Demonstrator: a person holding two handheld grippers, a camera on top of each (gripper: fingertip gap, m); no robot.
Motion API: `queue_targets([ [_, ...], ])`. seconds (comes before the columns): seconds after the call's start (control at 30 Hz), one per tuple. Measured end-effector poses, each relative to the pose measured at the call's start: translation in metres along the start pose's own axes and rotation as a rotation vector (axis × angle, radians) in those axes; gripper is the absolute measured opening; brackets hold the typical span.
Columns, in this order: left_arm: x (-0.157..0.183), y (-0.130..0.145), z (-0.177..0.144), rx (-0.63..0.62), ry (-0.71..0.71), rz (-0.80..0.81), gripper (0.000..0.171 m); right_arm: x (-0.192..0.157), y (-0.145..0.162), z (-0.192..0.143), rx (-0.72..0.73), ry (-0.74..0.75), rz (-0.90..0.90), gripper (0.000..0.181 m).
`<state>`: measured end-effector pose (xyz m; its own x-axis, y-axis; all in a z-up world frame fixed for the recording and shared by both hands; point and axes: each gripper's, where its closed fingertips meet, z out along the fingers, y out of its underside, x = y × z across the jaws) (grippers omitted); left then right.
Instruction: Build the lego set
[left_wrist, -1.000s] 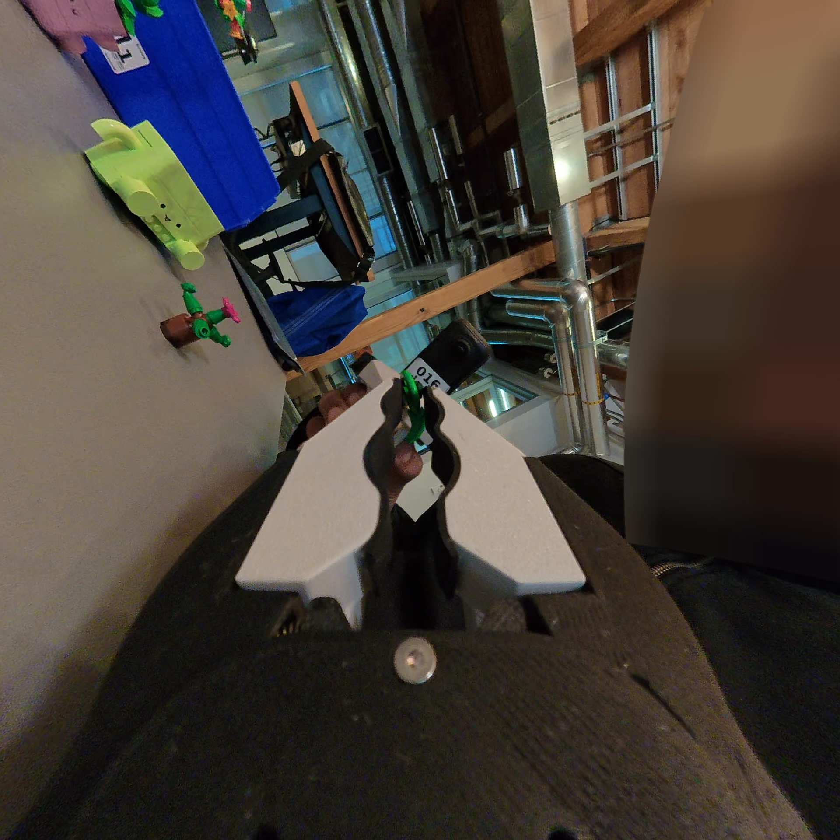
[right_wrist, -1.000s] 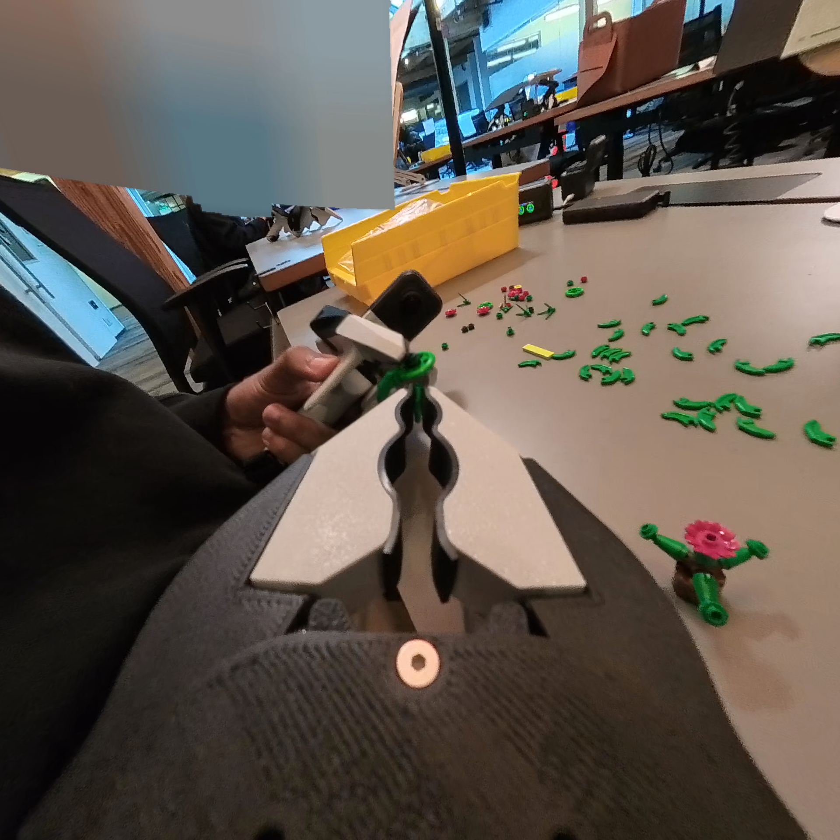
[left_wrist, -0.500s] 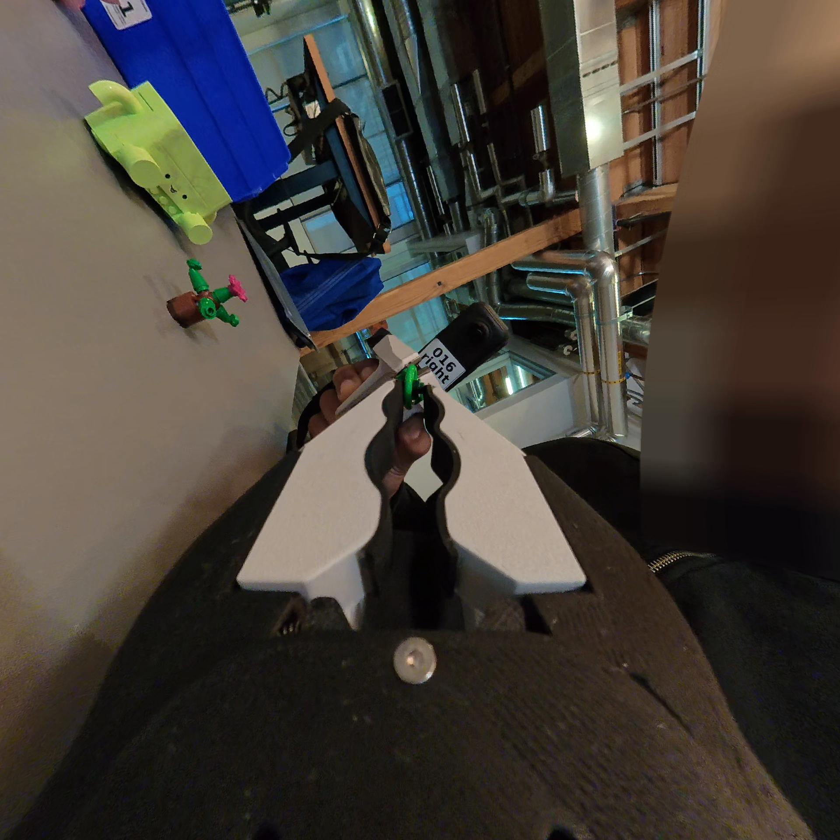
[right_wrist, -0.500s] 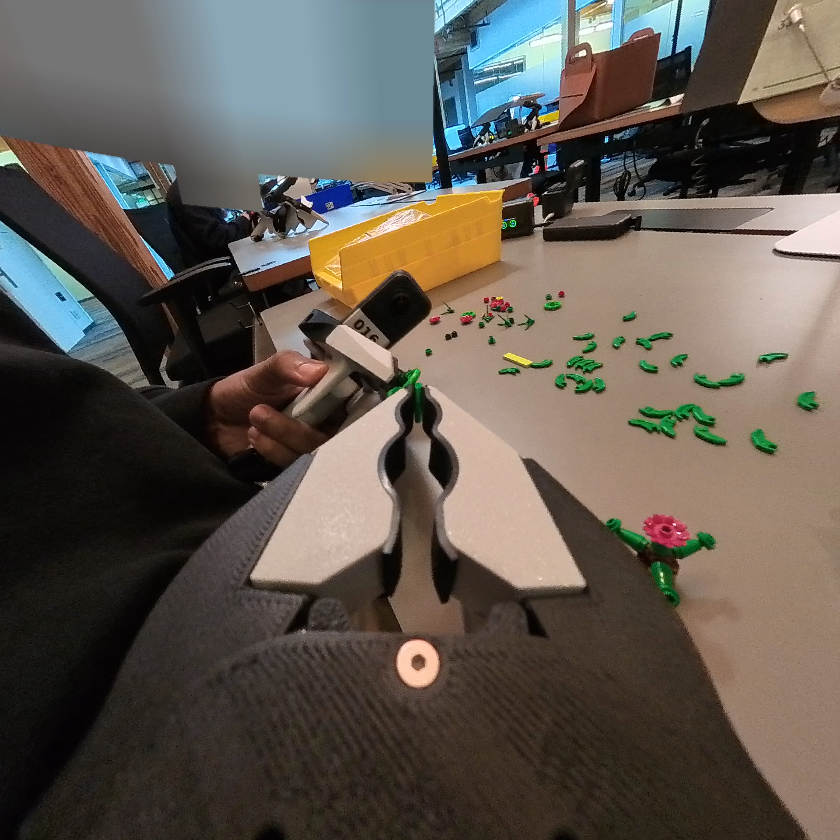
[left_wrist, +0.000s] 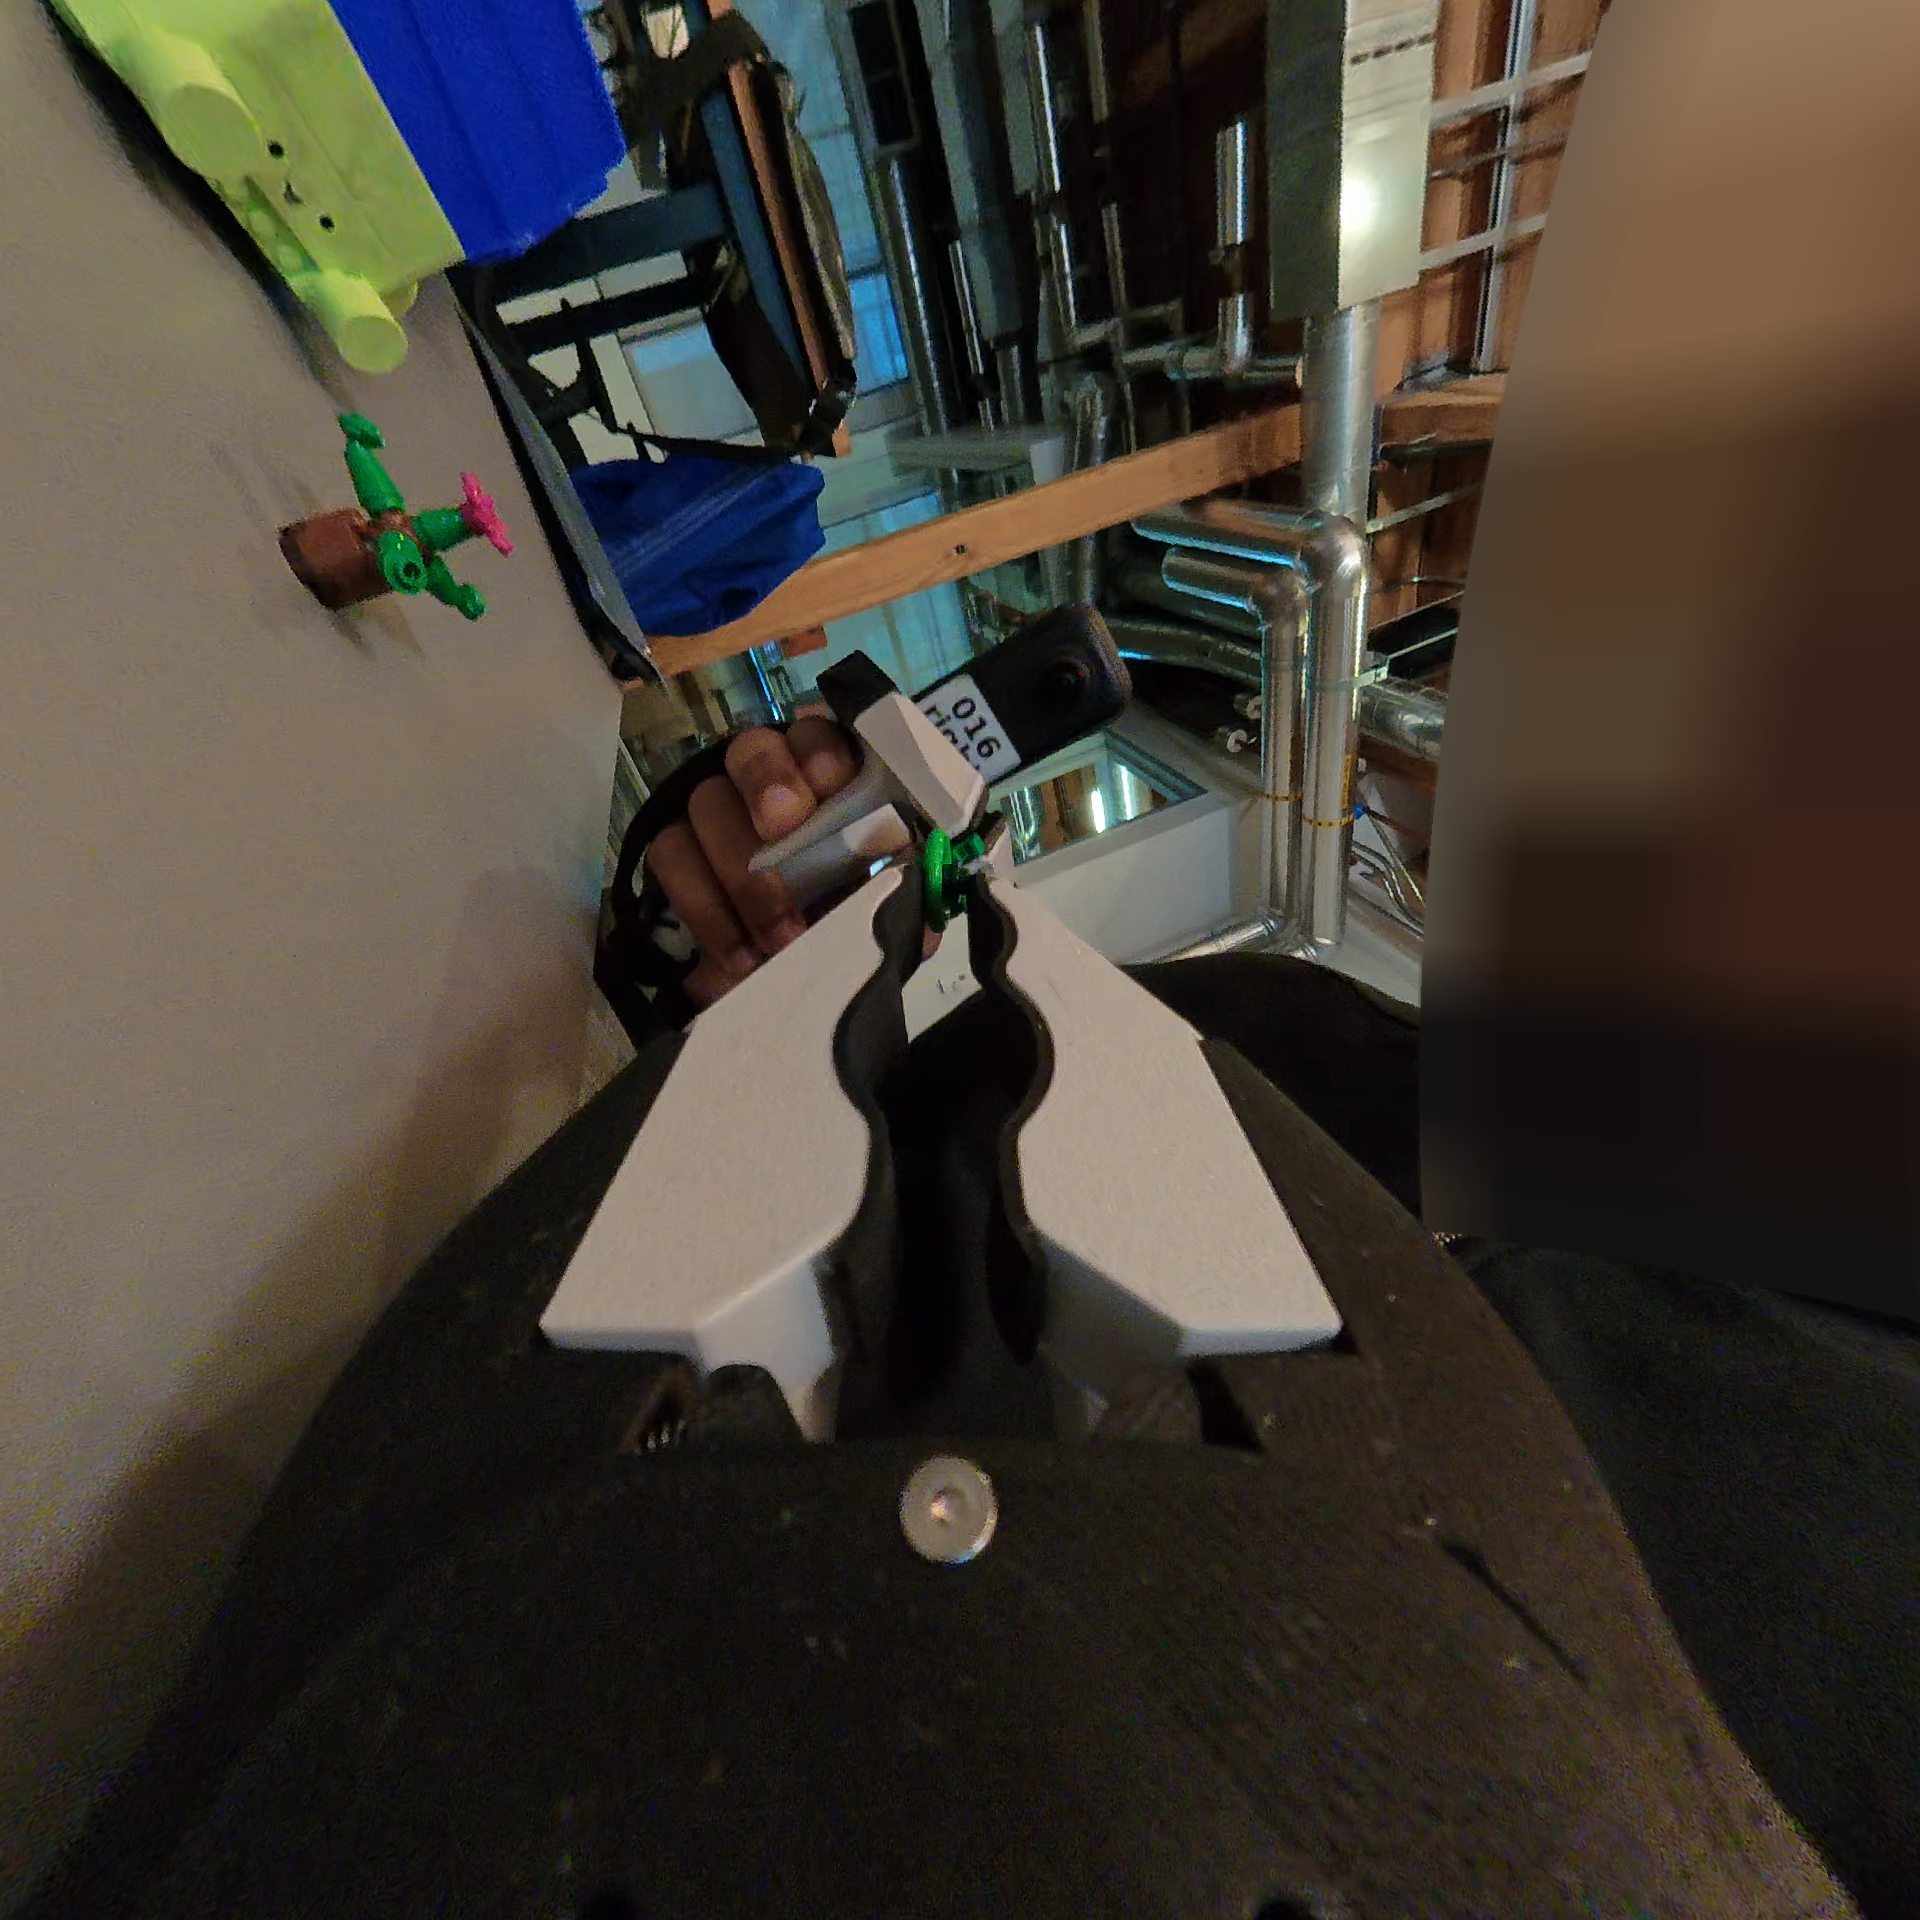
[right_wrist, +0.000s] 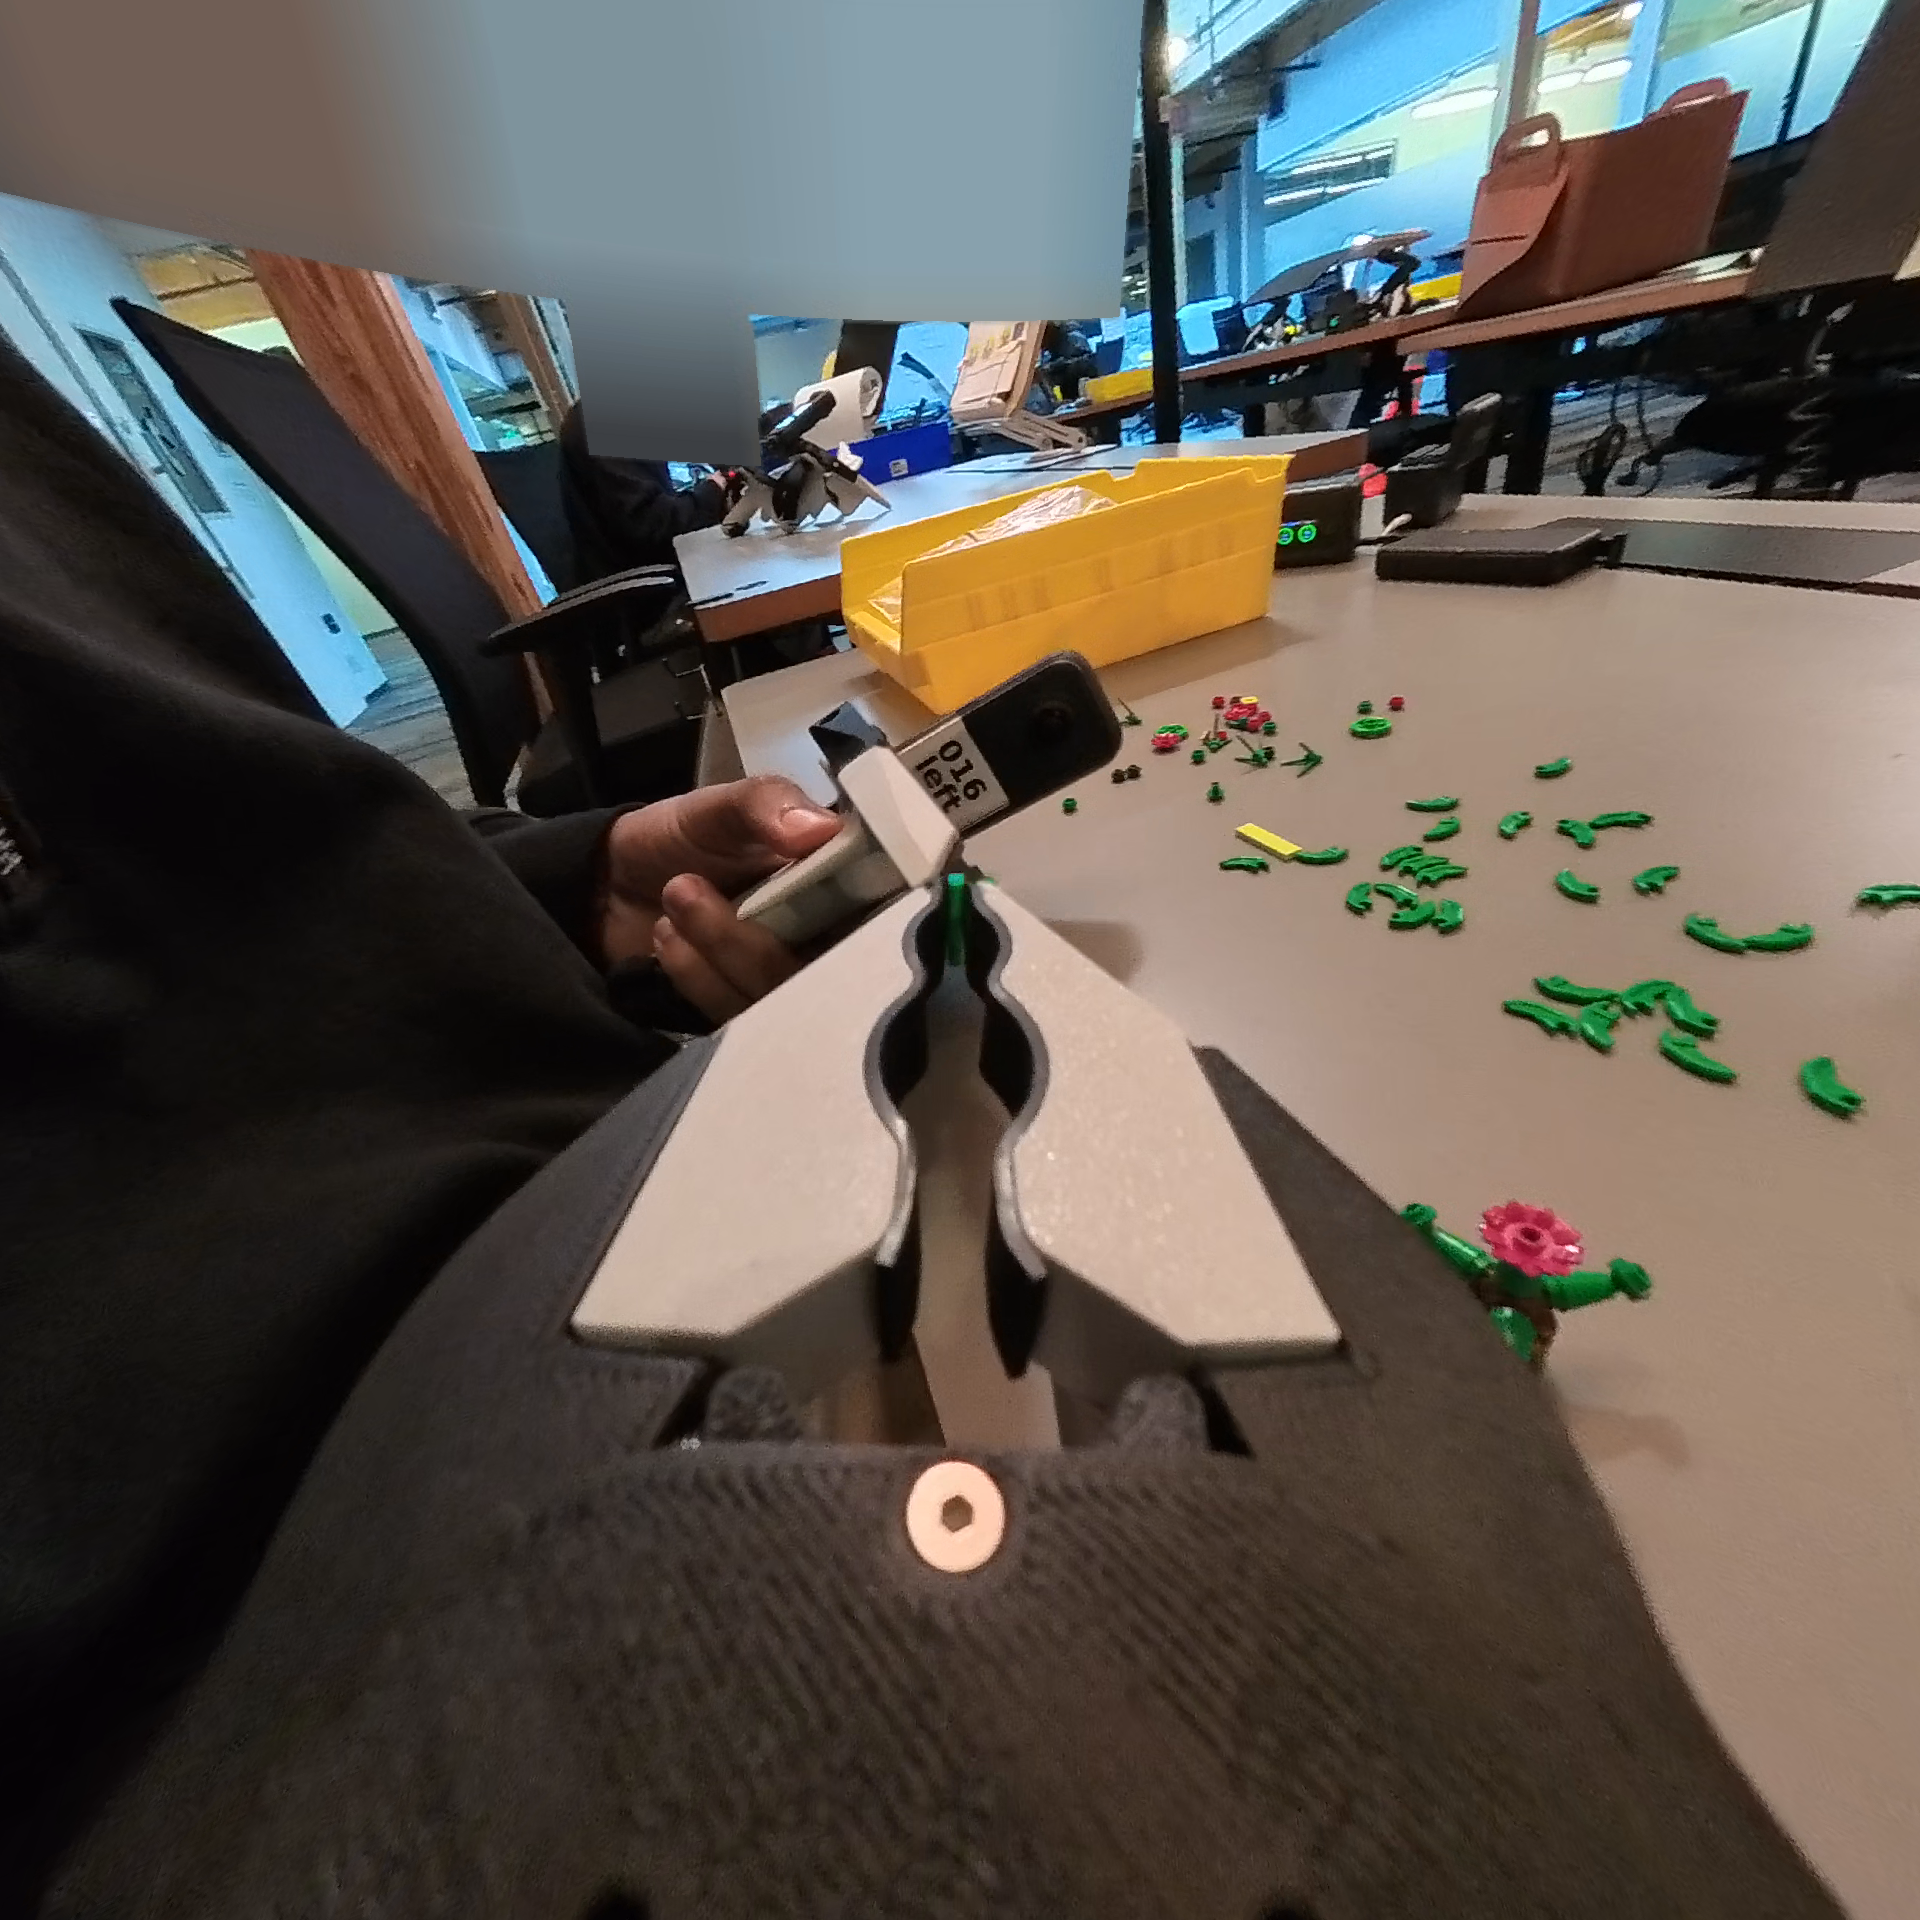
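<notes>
My left gripper (left_wrist: 951, 883) is shut on a small green ring-shaped lego piece (left_wrist: 938, 883), held in the air beside the table edge. My right gripper (right_wrist: 956, 899) is shut on a thin green lego piece (right_wrist: 955, 916), seen edge-on. The two grippers meet tip to tip, and the green pieces touch between them. I cannot tell where one piece ends. The right gripper (left_wrist: 971, 847) shows ahead in the left wrist view, held by a hand (left_wrist: 748, 831). A small build, a brown base with green stems and a pink flower (right_wrist: 1522, 1262), stands on the grey table (right_wrist: 1455, 644); it also shows in the left wrist view (left_wrist: 400, 530).
Several loose green leaf pieces (right_wrist: 1600, 1013), a yellow flat piece (right_wrist: 1268, 840) and small red and pink bits (right_wrist: 1242, 715) lie scattered on the table. A yellow bin (right_wrist: 1060, 582) stands at the far edge. A lime-green object (left_wrist: 281, 156) and a blue bin (left_wrist: 478, 104) sit farther off. My two grippers' fingertips are within a few centimetres of each other. The lime-green object (left_wrist: 281, 156) is about equally far from each gripper, around 20 centimeters.
Both grippers stay shut and tip to tip and have turned a little. The green ring, seen open-faced above my right tips a second ago, now sits edge-on between them.
</notes>
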<state>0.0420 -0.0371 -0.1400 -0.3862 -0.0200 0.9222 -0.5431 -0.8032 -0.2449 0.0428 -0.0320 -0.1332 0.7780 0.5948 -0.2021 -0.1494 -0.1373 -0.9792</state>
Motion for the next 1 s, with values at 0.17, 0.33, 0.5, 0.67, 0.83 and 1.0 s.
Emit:
queue_targets([
  [0.17,-0.003,0.005,0.003,-0.044,-0.021,-0.005,0.009,-0.001,0.003,-0.001,-0.023,-0.029,0.002,0.001],
  [0.33,-0.003,0.004,0.003,-0.045,-0.02,-0.005,0.009,0.003,0.002,-0.004,-0.025,-0.019,0.0,0.001],
  [0.5,-0.004,0.002,0.003,-0.041,-0.016,-0.014,0.009,0.007,0.007,-0.004,-0.047,-0.015,0.009,0.0],
  [0.67,-0.006,0.002,0.003,-0.047,-0.042,0.012,0.01,0.006,0.008,-0.005,-0.059,-0.015,-0.006,0.001],
  [0.83,-0.008,0.001,0.005,-0.044,-0.051,0.019,0.009,0.006,0.009,-0.006,-0.066,-0.029,-0.003,0.001],
  [1.0,-0.01,-0.006,0.008,-0.034,-0.055,-0.005,0.009,0.006,0.011,-0.007,-0.078,-0.019,-0.019,0.001],
])
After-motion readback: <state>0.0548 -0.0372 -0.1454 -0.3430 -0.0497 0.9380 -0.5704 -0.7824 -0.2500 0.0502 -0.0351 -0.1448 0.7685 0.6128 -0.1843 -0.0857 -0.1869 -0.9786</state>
